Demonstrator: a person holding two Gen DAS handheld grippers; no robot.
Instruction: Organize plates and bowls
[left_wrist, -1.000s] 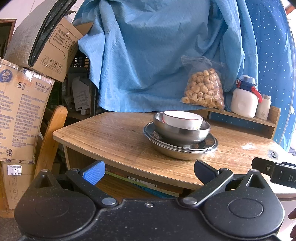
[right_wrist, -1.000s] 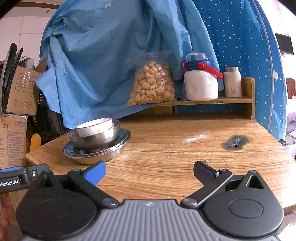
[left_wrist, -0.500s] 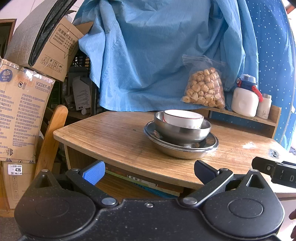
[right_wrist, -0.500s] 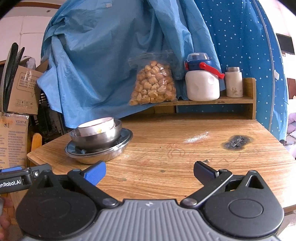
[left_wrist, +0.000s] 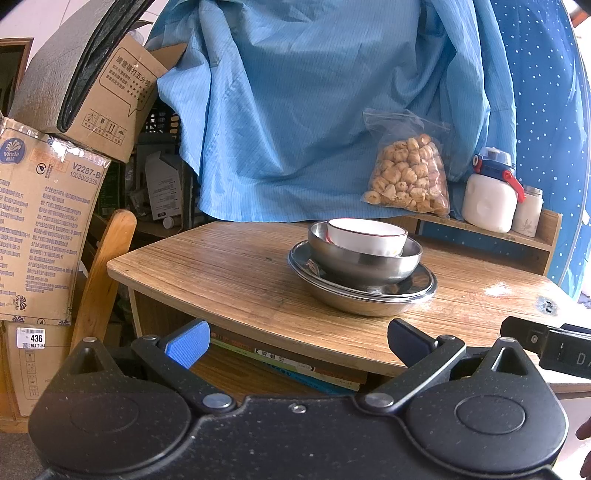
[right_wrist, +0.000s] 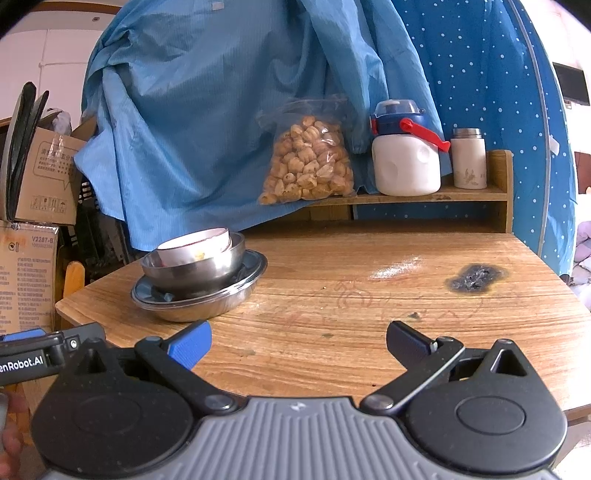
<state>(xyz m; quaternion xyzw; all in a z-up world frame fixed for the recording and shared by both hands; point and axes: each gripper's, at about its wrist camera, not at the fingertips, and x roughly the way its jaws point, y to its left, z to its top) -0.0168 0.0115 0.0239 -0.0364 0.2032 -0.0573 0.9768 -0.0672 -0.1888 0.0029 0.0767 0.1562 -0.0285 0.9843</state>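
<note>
1. The left gripper (left_wrist: 297, 341) hangs off the near-left edge of the worn wooden table (left_wrist: 236, 273), fingers spread wide, holding nothing;
2. A white ceramic bowl (left_wrist: 365, 236) sits tilted inside a stainless steel bowl (left_wrist: 364, 260), itself on a shallow stainless steel plate (left_wrist: 364, 295), all stacked left of the table's middle;
3. The right gripper (right_wrist: 297, 341) hovers over the near edge, also wide open and empty, well apart from the stack; a burnt black mark (right_wrist: 474, 277) lies to its right.
</note>
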